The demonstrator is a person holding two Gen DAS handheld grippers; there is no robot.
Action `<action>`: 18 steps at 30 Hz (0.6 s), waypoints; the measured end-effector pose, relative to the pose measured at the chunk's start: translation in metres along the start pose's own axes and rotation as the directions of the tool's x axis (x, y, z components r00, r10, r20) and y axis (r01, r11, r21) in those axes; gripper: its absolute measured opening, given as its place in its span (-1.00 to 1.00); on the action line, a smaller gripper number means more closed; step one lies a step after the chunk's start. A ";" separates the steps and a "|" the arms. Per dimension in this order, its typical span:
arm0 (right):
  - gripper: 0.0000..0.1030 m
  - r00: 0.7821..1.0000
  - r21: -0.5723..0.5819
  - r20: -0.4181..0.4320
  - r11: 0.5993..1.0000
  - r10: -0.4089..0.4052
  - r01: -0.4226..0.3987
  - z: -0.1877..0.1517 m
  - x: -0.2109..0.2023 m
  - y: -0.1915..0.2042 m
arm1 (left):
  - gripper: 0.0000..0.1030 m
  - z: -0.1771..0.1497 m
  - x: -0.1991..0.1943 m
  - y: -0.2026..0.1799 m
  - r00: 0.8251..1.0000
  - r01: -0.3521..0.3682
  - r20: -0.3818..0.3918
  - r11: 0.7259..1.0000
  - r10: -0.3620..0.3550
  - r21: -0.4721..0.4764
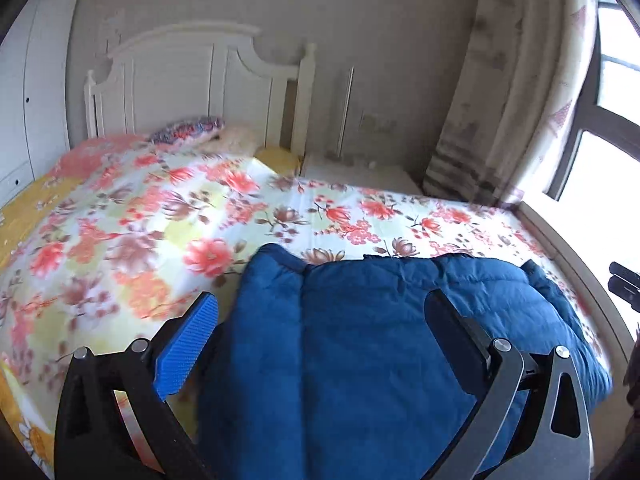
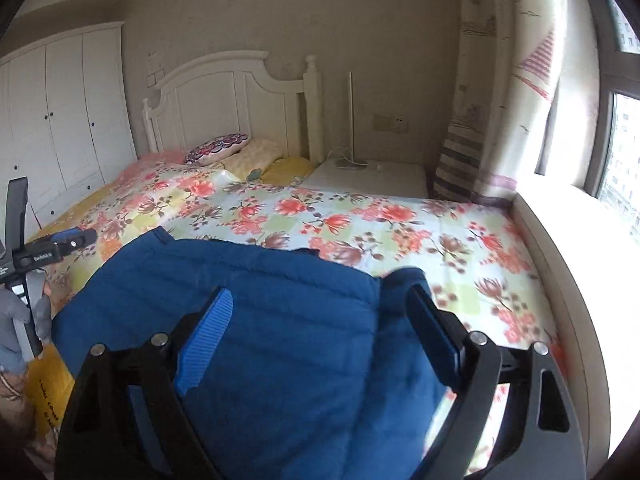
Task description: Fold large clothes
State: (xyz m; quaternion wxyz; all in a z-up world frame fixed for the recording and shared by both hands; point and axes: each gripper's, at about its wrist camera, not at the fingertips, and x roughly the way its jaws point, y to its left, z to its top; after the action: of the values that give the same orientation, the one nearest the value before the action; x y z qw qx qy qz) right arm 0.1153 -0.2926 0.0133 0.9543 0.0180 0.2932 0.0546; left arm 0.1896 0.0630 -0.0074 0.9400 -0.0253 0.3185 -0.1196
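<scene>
A blue quilted jacket (image 1: pixel 380 344) lies folded on the floral bedspread (image 1: pixel 160 216) near the bed's front edge; it also shows in the right wrist view (image 2: pixel 260 320). My left gripper (image 1: pixel 324 312) is open and hovers over the jacket's left part, its jaws wide apart with nothing between them. My right gripper (image 2: pixel 320 312) is open above the jacket's right part. The left gripper (image 2: pixel 76 240) also shows at the left edge of the right wrist view, held by a gloved hand.
A white headboard (image 2: pixel 232 100) and pillows (image 2: pixel 224 148) are at the far end of the bed. A white nightstand (image 2: pixel 372 180) stands beside it. A wardrobe (image 2: pixel 68 120) is at left, and a curtain (image 2: pixel 516 100) and window sill (image 2: pixel 580 248) at right.
</scene>
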 end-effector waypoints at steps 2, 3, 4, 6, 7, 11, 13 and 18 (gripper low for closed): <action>0.69 0.999 -0.049 -0.031 0.999 -0.012 0.010 0.026 0.041 0.020 | 0.91 0.014 0.038 -0.018 0.996 -0.070 -0.049 0.997 0.071 0.028; 0.69 0.998 -0.063 -0.055 0.998 -0.017 0.014 0.034 0.059 0.026 | 0.91 0.020 0.059 -0.026 0.991 -0.116 -0.063 0.991 0.120 0.059; 0.69 0.996 -0.069 -0.091 0.998 -0.013 0.007 0.042 0.081 0.031 | 0.91 0.024 0.077 -0.032 0.984 -0.149 -0.080 0.985 0.156 0.087; 0.69 0.985 -0.100 -0.166 0.995 -0.046 0.029 0.038 0.125 0.036 | 0.91 0.016 0.115 -0.041 0.973 -0.167 -0.138 0.977 0.185 0.135; 0.68 0.971 -0.124 -0.225 0.991 -0.087 0.060 0.028 0.148 0.034 | 0.91 0.010 0.131 -0.040 0.966 -0.168 -0.172 0.974 0.194 0.155; 0.69 0.952 0.059 -0.303 0.996 -0.044 0.065 -0.026 0.174 -0.006 | 0.91 -0.006 0.160 -0.035 0.951 -0.133 -0.262 0.983 0.163 0.128; 0.64 0.964 0.146 -0.265 0.986 -0.039 0.080 -0.033 0.162 -0.021 | 0.91 -0.011 0.159 -0.044 0.955 -0.132 -0.240 0.976 0.173 0.174; 0.63 0.956 0.142 -0.271 0.978 -0.110 0.153 -0.032 0.161 -0.023 | 0.91 -0.012 0.166 -0.051 0.950 -0.135 -0.251 0.968 0.188 0.212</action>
State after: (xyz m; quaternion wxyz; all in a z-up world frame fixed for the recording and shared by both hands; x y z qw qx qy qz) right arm 0.2315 -0.2965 -0.1048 0.9041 0.0685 0.4205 -0.0312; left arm 0.2997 -0.0258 -0.1095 0.8926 0.1082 0.4312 -0.0744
